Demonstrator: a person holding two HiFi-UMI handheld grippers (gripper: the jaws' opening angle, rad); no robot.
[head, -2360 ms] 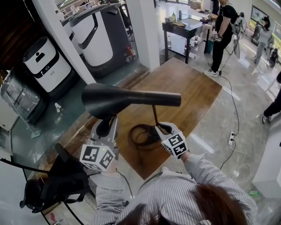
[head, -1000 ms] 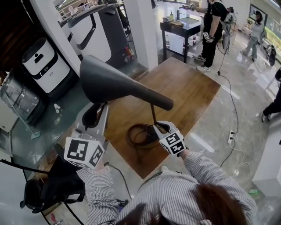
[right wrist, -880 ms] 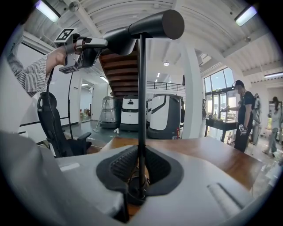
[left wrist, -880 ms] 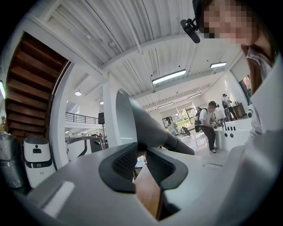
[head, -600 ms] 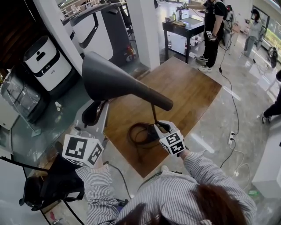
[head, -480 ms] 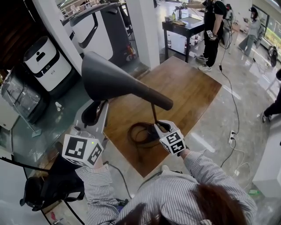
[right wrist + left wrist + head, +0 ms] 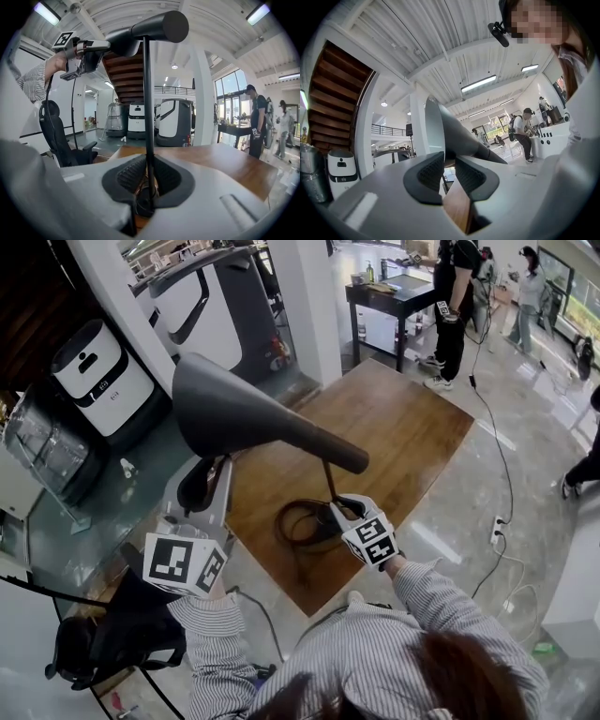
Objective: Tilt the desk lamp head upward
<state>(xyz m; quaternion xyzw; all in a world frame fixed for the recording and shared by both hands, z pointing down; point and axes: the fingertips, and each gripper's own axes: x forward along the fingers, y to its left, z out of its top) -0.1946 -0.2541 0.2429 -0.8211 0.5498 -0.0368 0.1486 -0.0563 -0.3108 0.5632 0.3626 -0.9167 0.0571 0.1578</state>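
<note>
**A:** From your head view: your left tongs point(image 7: 202, 486) sit right under the wide mouth of the dark grey cone-shaped lamp head point(image 7: 234, 418). It already slants up on that side. I'd judge that end gives you the most leverage.

**B:** Your right tongs point(image 7: 339, 510) are low on the thin black lamp stem point(image 7: 328, 479), probably so the lamp can't tip. A coiled black cable point(image 7: 295, 526) lies just left of them on the brown wooden worktop point(image 7: 403, 427). Beyond it is a glossy pale floor point(image 7: 525, 493).

**A:** Your left gripper view shows those tongs nipped onto the head's thin rim, apparently holding the tilt.

**B:** In your right gripper view the tongs are clenched on the stem, with the head directly above. Behind them you have a black office chair point(image 7: 51, 136), white-and-black machines point(image 7: 173, 122) and people point(image 7: 257, 122) far right.
</note>
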